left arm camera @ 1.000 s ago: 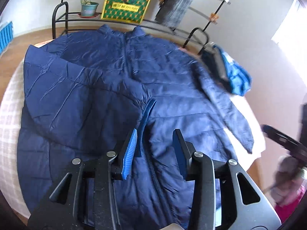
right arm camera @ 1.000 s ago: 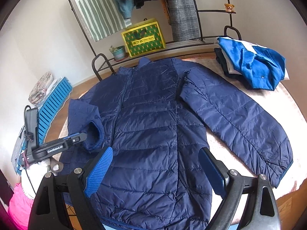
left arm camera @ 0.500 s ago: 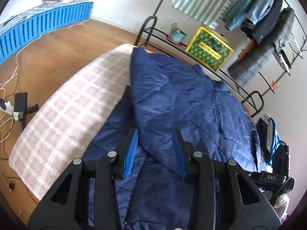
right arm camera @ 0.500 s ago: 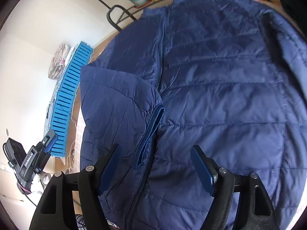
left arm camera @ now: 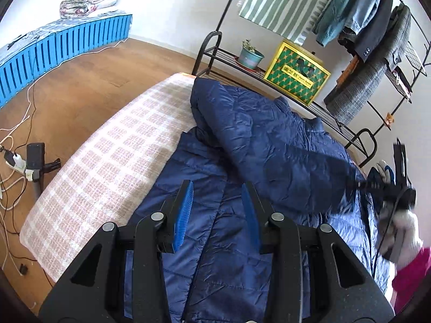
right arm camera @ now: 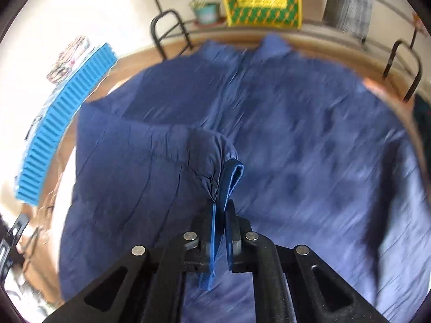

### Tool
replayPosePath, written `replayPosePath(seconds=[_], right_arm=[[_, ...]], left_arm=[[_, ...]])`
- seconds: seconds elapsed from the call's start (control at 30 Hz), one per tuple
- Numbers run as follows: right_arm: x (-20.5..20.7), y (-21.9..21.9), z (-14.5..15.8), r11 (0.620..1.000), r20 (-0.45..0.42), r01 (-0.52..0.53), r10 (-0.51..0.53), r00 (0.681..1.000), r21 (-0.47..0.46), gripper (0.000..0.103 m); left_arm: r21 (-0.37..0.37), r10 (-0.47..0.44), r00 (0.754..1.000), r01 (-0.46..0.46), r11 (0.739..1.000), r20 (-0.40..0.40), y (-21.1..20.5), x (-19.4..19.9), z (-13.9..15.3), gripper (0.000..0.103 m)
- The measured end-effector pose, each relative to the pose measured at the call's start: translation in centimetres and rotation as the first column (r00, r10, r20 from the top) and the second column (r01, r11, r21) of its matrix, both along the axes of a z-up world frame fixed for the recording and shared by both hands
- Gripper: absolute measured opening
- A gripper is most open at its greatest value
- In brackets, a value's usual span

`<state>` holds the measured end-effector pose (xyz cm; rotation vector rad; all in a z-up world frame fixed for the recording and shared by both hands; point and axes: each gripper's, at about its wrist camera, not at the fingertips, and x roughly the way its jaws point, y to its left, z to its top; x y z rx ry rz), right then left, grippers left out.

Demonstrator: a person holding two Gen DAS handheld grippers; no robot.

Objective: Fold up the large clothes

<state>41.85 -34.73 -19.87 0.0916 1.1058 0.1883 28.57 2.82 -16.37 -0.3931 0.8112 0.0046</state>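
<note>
A large navy puffer jacket [left arm camera: 269,145] lies spread on a bed with a pink checked cover [left arm camera: 113,167]. Its left sleeve is folded across the body. My left gripper [left arm camera: 216,210] is open and empty, just above the jacket's lower left panel. My right gripper [right arm camera: 222,215] is shut on the sleeve cuff [right arm camera: 231,175] and holds it lifted over the jacket's front [right arm camera: 309,134]. The right wrist view is motion-blurred. The right gripper also shows in the left wrist view [left arm camera: 377,185] at the far right.
A black metal rack [left arm camera: 215,53] behind the bed holds a potted plant [left arm camera: 249,55] and a yellow-green box [left arm camera: 296,76]; clothes hang above. A blue slatted panel [left arm camera: 62,45] and cables on the wood floor lie to the left.
My right gripper went from open above the jacket to shut on the sleeve cuff and lifted it. My left gripper swung to the jacket's left edge and stays open.
</note>
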Motion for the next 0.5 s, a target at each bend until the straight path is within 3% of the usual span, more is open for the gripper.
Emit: replayPosePath(seconds=[0.17,0.37,0.5], right_arm=[[4.3,-4.1,-0.3,0.991,0.066,0.121,-0.117,0.991,-0.062,0.004],[6.6,-7.8,-1.9,0.983,0.051,0.181,-0.180,0.982,-0.006,0.004],[7.2,-9.1,-3.9,0.975,-0.031,0.205,-0.203,0.979,0.091,0.004]], left_arm=[[0.036,-0.036,0.999,0.036,0.999,0.015,-2.1,0.4,0.6,0.038],[0.047,-0.071,0.997,0.070,0.996,0.007,-4.0,1.2,0.4,0.038],[0.054,-0.080,0.997,0.080,0.995,0.010,-4.7,1.4,0.4,0.038]])
